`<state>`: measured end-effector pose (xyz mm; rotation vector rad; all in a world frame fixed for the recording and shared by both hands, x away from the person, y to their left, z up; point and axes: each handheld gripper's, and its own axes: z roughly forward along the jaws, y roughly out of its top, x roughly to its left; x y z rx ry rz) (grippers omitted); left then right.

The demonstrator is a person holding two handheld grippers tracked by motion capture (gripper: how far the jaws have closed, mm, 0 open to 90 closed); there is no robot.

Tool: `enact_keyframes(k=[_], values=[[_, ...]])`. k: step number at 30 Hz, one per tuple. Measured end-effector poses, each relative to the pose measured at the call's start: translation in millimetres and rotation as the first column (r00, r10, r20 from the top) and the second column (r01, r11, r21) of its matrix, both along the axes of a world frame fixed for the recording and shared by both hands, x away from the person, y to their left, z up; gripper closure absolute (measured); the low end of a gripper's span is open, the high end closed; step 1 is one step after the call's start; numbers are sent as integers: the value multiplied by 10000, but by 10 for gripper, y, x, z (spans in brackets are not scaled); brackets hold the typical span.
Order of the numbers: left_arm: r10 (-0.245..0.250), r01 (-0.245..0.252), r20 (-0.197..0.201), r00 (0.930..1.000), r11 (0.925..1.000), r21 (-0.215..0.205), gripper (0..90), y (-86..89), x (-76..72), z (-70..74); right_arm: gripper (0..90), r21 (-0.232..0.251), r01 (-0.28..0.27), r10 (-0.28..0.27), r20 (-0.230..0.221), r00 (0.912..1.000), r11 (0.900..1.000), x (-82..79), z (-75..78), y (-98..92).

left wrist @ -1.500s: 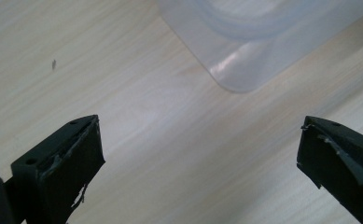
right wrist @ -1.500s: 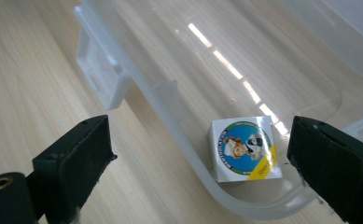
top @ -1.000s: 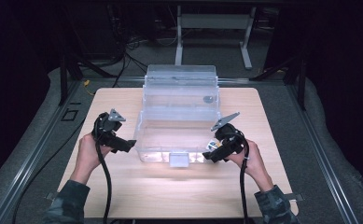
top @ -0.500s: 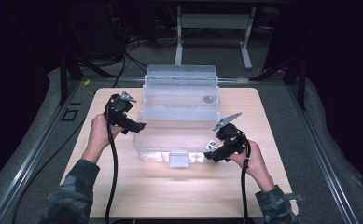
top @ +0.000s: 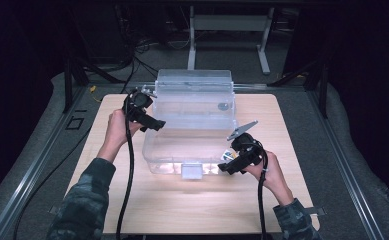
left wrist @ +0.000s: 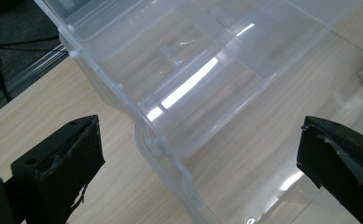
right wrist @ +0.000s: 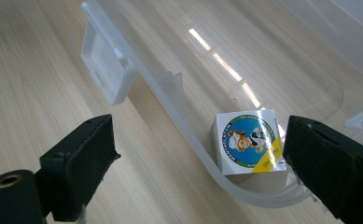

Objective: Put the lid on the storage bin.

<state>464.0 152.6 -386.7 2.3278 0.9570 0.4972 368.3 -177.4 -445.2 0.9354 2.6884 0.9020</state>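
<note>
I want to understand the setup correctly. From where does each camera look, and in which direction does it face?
High view: above the person's side, facing forward and down on the table; forearms, hands, left gripper and right gripper.
Left gripper view: on that gripper, facing the clear plastic box; open jaws.
Right gripper view: on that gripper, facing the small printed cube in the box corner; open jaws.
All share the box.

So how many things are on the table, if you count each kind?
Clear plastic bin with its lid open: 1
Small white box with a cartoon label, inside the bin's front corner: 1
Black grippers, left and right, both with fingers open: 2
Total: 4
</note>
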Motion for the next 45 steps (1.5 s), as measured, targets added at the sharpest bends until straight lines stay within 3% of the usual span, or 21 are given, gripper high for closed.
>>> enact_keyframes(k=[4,17,19,23,28,29,30,35,45], values=[[-94,92,-53,9999,9993,-360,0,-55,107,37,92,-82,-88,88,33,10000,9999,-9,-8,18],[-362,367,148,9992,9986,-382,7,-361,376,129,100,53,-209,209,23,9998,9998,-37,-35,54],[-421,427,299,9987,9989,-192,6,-406,412,116,108,97,-192,191,76,9998,9998,-40,-35,51],[-626,629,121,9980,9978,-217,0,-447,512,97,108,112,-216,216,25,9998,9997,-34,-53,64],[-512,513,72,9987,9985,-173,0,-485,618,81,112,59,-356,356,-59,9993,9993,-36,-94,122],[-514,512,-50,9987,9981,-330,4,-488,643,71,118,36,-395,395,-3,9992,9992,-38,-100,135],[-482,481,-28,9988,9981,-379,24,-489,665,64,123,-169,-401,400,-29,9992,9991,-45,-94,147],[-289,284,-71,9996,9975,-645,159,-495,782,36,147,84,-453,451,175,9988,9989,-48,-123,186],[-318,301,-393,9987,9986,-428,385,-506,884,-87,281,505,-455,447,172,9989,9977,-13,-197,208]])
